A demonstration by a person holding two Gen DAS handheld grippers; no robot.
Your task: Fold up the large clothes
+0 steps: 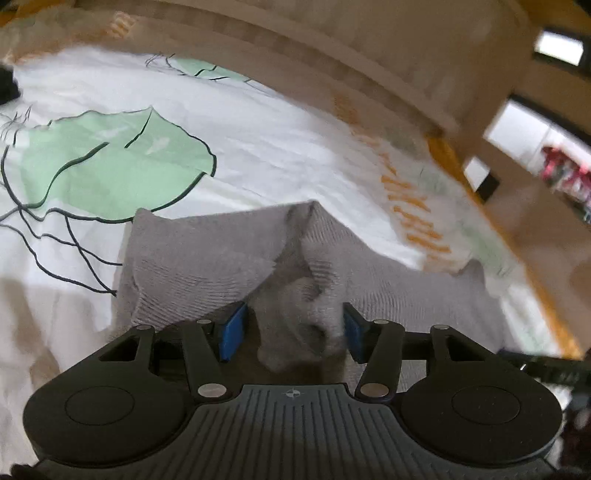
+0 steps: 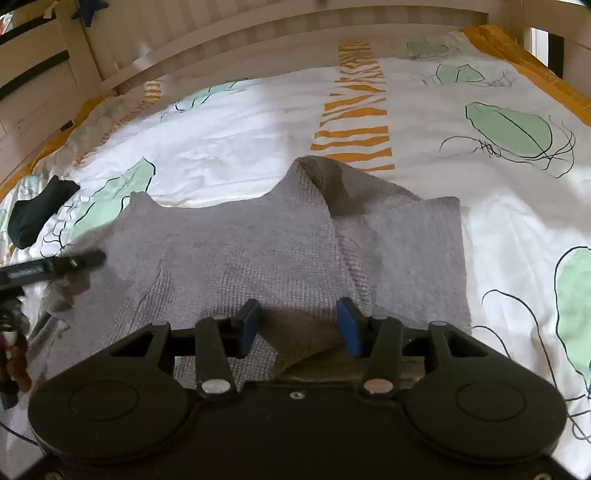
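A grey knitted garment [image 1: 207, 258] lies partly folded on a white bedspread [image 1: 277, 147] printed with green leaves. My left gripper [image 1: 293, 332] is low over it and open. A bunched lump of the knit sits between its blue pads [image 1: 232, 328], with a gap on the left side. In the right wrist view the garment [image 2: 240, 240] spreads wide, with a raised fold running towards the far edge. My right gripper [image 2: 299, 326] is open, and a shadowed fold of the knit lies between its pads. The left gripper's finger [image 2: 74, 263] shows at the left edge, over the cloth.
A black sock [image 2: 37, 214] lies on the bedspread [image 2: 240, 122] at the far left. A pale wooden bed rail [image 2: 258, 33] runs along the far side. An orange border [image 2: 535, 59] marks the cover's right edge. The left wrist view is blurred towards the room on its right.
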